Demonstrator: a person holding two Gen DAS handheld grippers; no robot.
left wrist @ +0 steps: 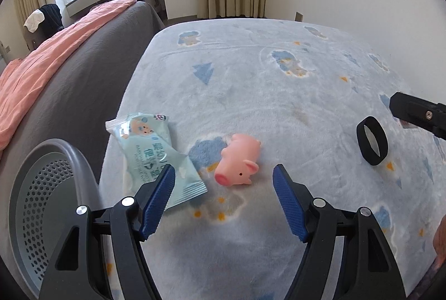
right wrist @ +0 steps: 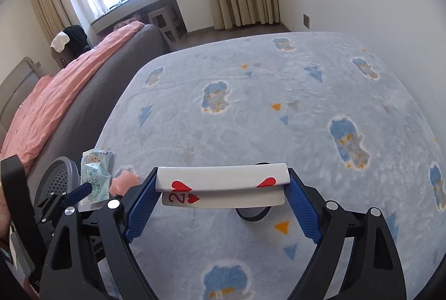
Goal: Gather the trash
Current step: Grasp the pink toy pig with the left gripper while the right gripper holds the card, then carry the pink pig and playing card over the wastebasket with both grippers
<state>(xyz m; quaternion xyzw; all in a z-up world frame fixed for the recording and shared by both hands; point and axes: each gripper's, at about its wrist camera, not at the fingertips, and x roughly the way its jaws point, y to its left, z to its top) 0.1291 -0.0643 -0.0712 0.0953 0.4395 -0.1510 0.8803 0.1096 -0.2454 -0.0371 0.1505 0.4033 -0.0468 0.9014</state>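
Left wrist view, lower left of the frame: grey perforated bin (left wrist: 36, 205) beside the blue rug (left wrist: 278, 77). Left-centre, a wet-wipe packet (left wrist: 156, 152) lies flat on the rug, touching nothing. Left gripper (left wrist: 224, 174) hangs open and empty, its left pad over the packet's corner. Centre: a pink pig toy (left wrist: 239, 163) just beside the packet; closing there might catch the toy. Right: a black ring (left wrist: 372, 141). Right wrist view, centre: right gripper (right wrist: 223, 183) pinches a playing card (right wrist: 223, 180) by its side edges, bowed; it could pop out on the way to the bin.
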